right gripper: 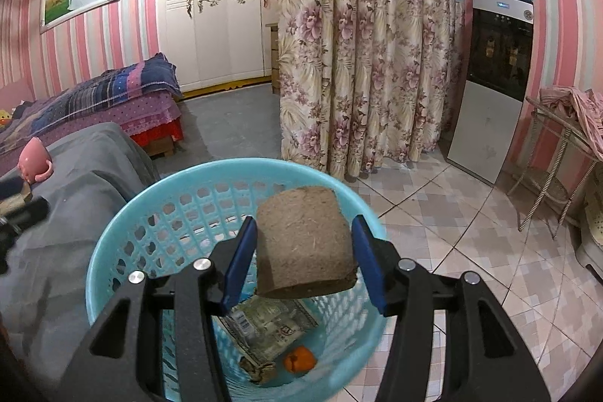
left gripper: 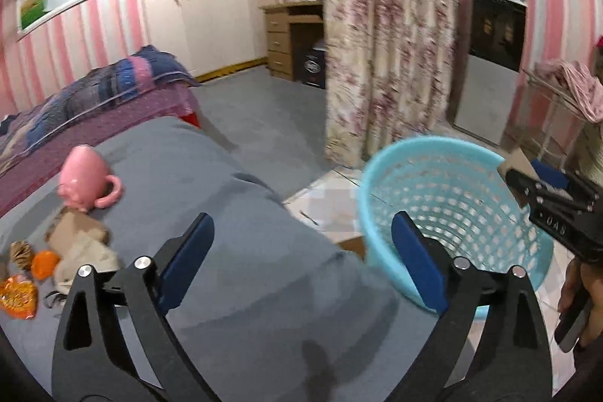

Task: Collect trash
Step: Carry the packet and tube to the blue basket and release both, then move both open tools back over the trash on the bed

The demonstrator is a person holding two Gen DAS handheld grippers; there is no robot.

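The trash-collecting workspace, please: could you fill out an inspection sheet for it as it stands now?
Surface: grey cover, wrinkled.
Job's things: blue basket on the tiled floor holds a wrapper and an orange scrap; brown cardboard piece above it.
Clutter: pink mug upside down beside leftover trash.
Grippers: left gripper open, empty; right gripper shut on the cardboard piece.
Cables: nothing seen.
Surroundings: floral curtain, wardrobe, bed.
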